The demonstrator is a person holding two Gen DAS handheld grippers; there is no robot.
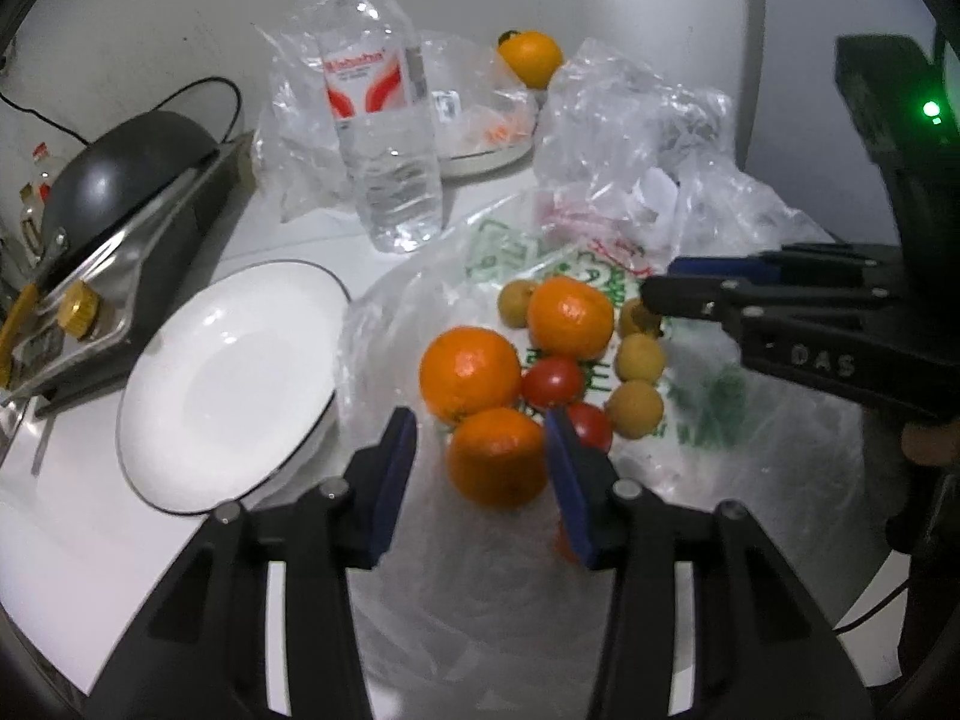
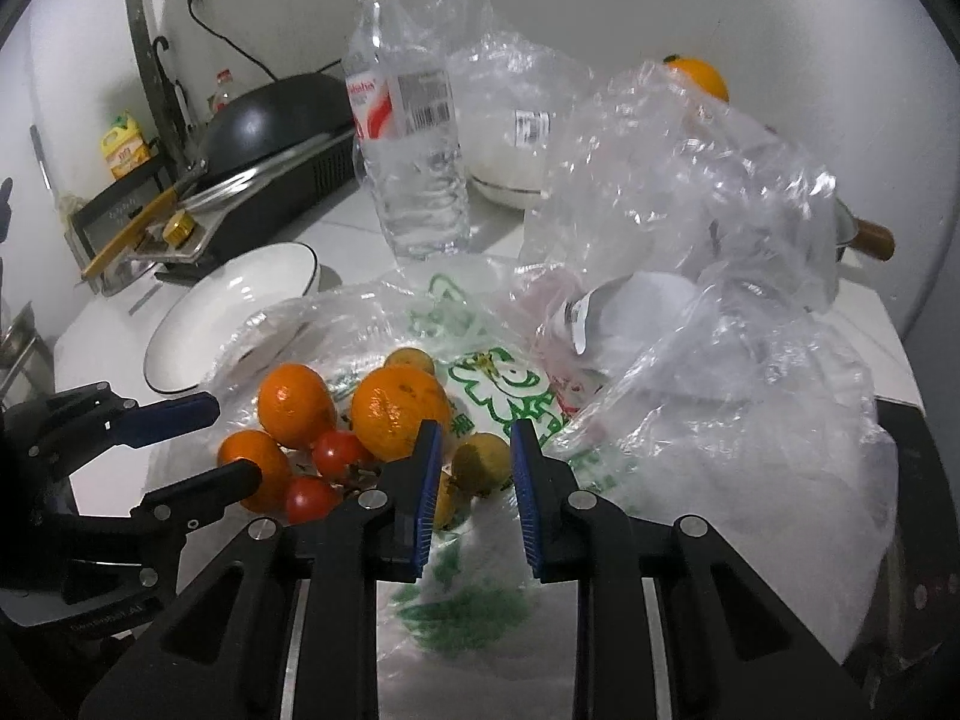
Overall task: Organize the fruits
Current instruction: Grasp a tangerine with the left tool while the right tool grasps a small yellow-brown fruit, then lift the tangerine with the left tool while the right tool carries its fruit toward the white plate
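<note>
Your left claw (image 1: 480, 480) is spread, its blue pads flanking the nearest orange (image 1: 498, 459) without clear contact. Your right claw (image 2: 474, 492) is also spread, a small yellow-brown fruit (image 2: 480, 456) lying between its fingers. Both fruits belong to a cluster of oranges, red tomatoes (image 1: 552, 381) and yellow-brown fruits resting on a printed plastic bag (image 1: 708, 420) on the white surface (image 1: 90, 540). At 10 o'clock lies a white plate (image 1: 240, 384); at 12 o'clock, farther off, stands a water bottle (image 1: 384, 120).
</note>
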